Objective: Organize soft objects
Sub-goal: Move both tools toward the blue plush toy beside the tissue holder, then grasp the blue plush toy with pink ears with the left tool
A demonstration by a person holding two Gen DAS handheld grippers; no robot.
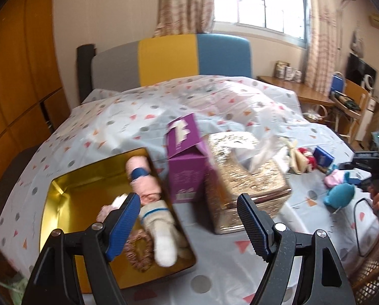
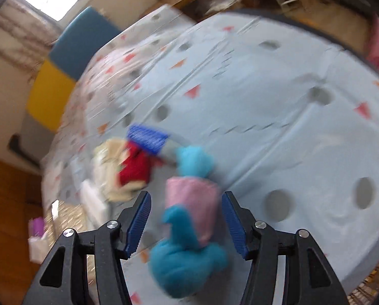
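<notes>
The right gripper [image 2: 186, 218] is spread around the teal-pink plush [image 2: 189, 228], without touching; the left gripper [image 1: 189, 226], also spread, holds nothing, gold tin [image 1: 62, 190] at its ten o'clock.

Blurred teal-and-pink plush toy [image 2: 189, 233] on the patterned bedspread [image 2: 278, 101], between gripper fingers.

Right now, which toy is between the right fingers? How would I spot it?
Look at the bed with its spotty sheet. Near its edge lies a pile of small soft things. The toy is the nearest one, between the open right fingers: turquoise with a pink middle, unlike the red toy behind.
</notes>
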